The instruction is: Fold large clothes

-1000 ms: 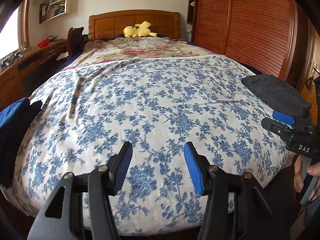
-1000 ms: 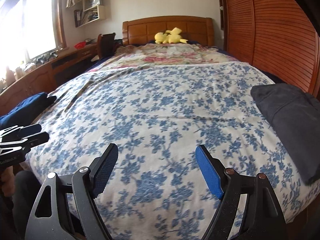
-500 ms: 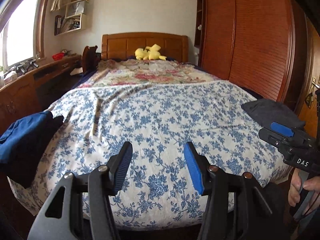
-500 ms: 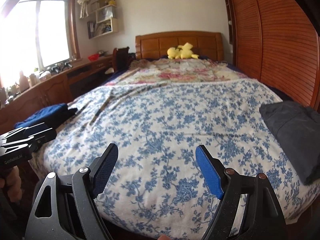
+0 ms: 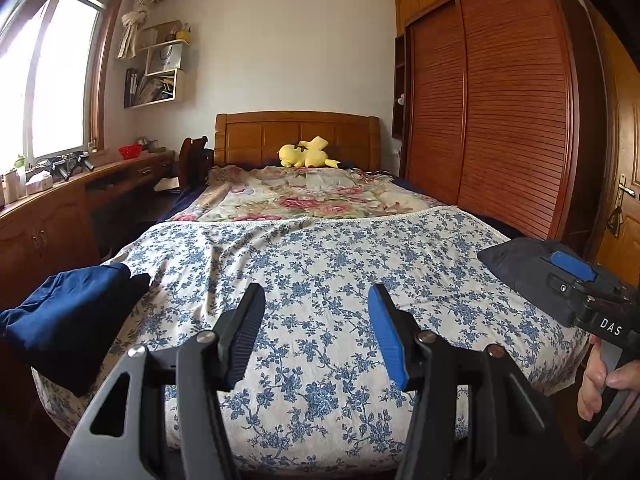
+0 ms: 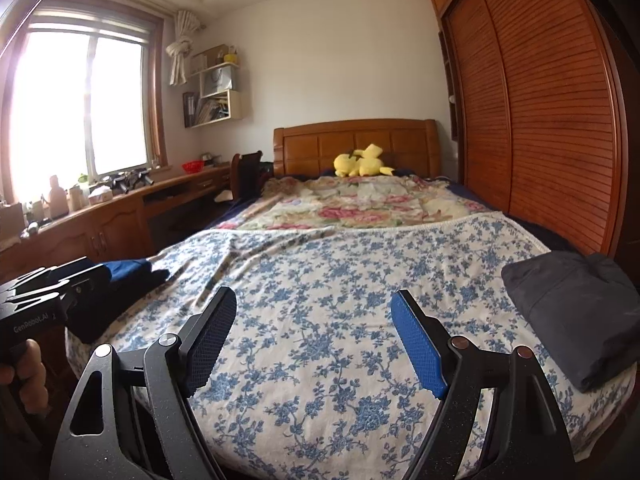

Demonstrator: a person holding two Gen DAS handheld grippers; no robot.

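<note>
A folded navy blue garment (image 5: pixel 68 320) (image 6: pixel 128 276) lies on the bed's near left corner. On the near right corner rests a folded dark grey garment (image 5: pixel 516 260) (image 6: pixel 568 312). My left gripper (image 5: pixel 316 300) hovers open above the foot of the blue-flowered bedspread (image 5: pixel 320 248) with nothing between its fingers. My right gripper (image 6: pixel 313 300) is open too, wider, and holds nothing. Each gripper shows at the edge of the other's view, the right gripper (image 5: pixel 576 280) in front of the grey garment and the left gripper (image 6: pixel 60 280) in front of the navy one.
A rose-patterned quilt (image 5: pixel 304 196) covers the far half of the bed, with a yellow plush toy (image 5: pixel 306 154) at the wooden headboard (image 5: pixel 296 132). A slatted wardrobe (image 5: pixel 500 120) runs along the right, a wooden desk (image 5: pixel 60 208) and window along the left. A door (image 5: pixel 624 200) stands at the far right.
Both grippers have risen and drawn back from the bed, tilting upward, so more of the room and ceiling shows. Their jaws have kept the same width.
</note>
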